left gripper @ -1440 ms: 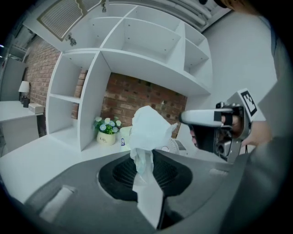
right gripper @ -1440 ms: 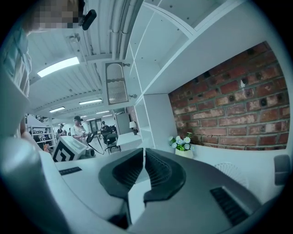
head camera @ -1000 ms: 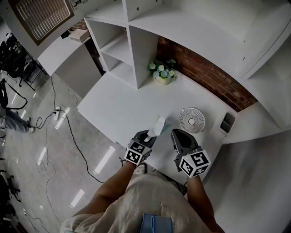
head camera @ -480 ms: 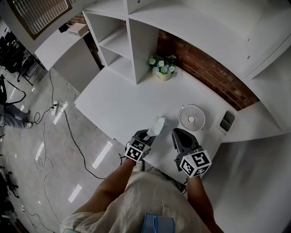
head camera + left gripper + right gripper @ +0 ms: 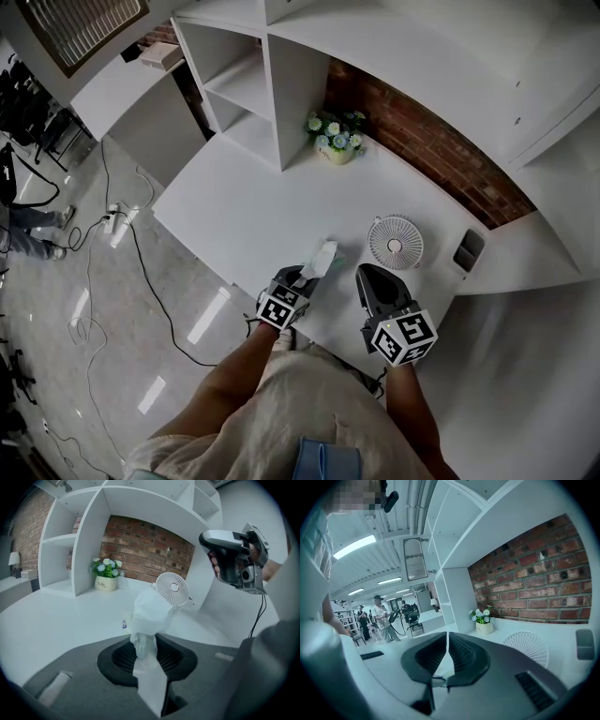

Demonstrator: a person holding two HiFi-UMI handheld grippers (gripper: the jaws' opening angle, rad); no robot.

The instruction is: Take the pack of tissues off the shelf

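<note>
The pack of tissues (image 5: 321, 257), a soft white plastic-wrapped pack, is off the shelf and held just above the white table (image 5: 239, 211). My left gripper (image 5: 302, 278) is shut on its near end. In the left gripper view the pack (image 5: 151, 613) rises crumpled from between the dark jaws of the left gripper (image 5: 146, 645), in front of the fan. My right gripper (image 5: 373, 282) hovers beside it to the right, shut with nothing in it; its jaws meet in the right gripper view (image 5: 446, 641). The right gripper (image 5: 233, 560) also shows at the upper right of the left gripper view.
A small white fan (image 5: 395, 244) stands just beyond the grippers, with a dark block (image 5: 468, 251) to its right. A flower pot (image 5: 336, 142) sits by the brick wall (image 5: 427, 150). White shelf compartments (image 5: 246, 89) rise at the back left. Cables (image 5: 112, 272) lie on the floor.
My left gripper has sunk a little towards the tabletop with the tissue pack in it. The right gripper has stayed in place.
</note>
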